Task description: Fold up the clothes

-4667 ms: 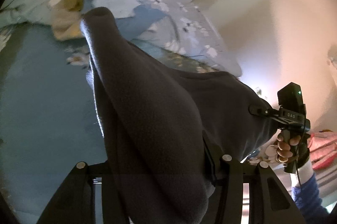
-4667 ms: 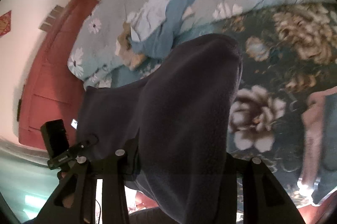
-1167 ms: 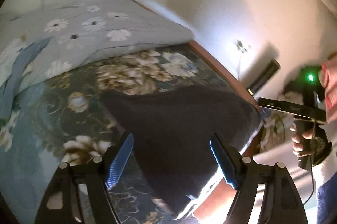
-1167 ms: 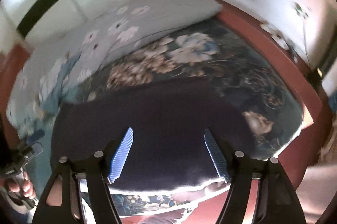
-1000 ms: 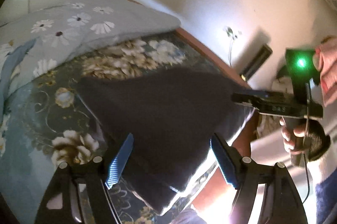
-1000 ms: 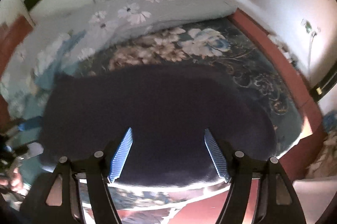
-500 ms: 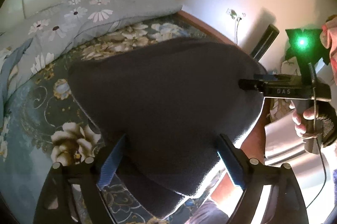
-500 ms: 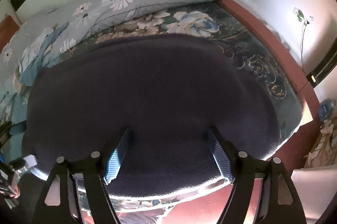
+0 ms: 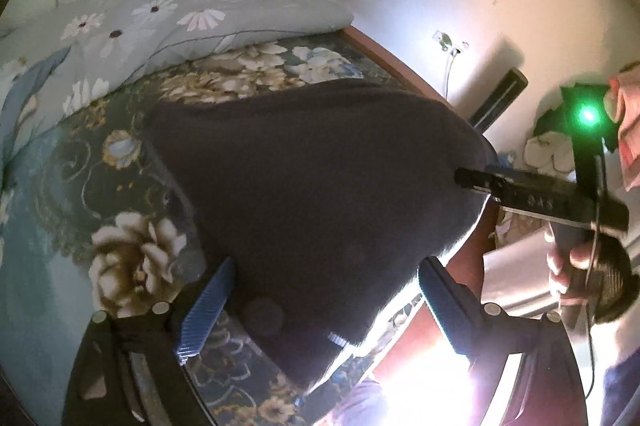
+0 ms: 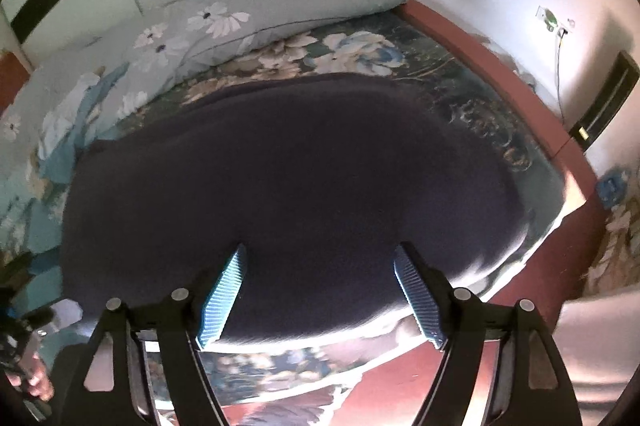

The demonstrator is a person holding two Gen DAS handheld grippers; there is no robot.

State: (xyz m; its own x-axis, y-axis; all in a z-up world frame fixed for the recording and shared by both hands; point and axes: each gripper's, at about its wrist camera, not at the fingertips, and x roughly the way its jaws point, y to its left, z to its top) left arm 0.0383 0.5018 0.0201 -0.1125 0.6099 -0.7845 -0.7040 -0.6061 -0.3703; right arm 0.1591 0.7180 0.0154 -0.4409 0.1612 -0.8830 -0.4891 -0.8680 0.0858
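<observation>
Dark garment (image 10: 288, 177) now flat, tongs released

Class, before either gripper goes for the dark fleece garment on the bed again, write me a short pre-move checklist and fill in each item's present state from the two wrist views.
1. Left gripper free of cloth: ok. Its jaws have just been opening and stand wide, pads clear of the dark fleece garment.
2. Right gripper free of cloth: ok. Its jaws have just been opening, pads apart over the garment.
3. Garment resting on the floral bedspread: ok, spread across it.
4. Near edge fully supported: not ok, it lies at the bed's edge and one corner looks to droop over.
5. Surface free of wrinkles: cannot tell, too dark.
6. Grippers clear of each other: ok, the right one sits off to the side in the left view.
</observation>
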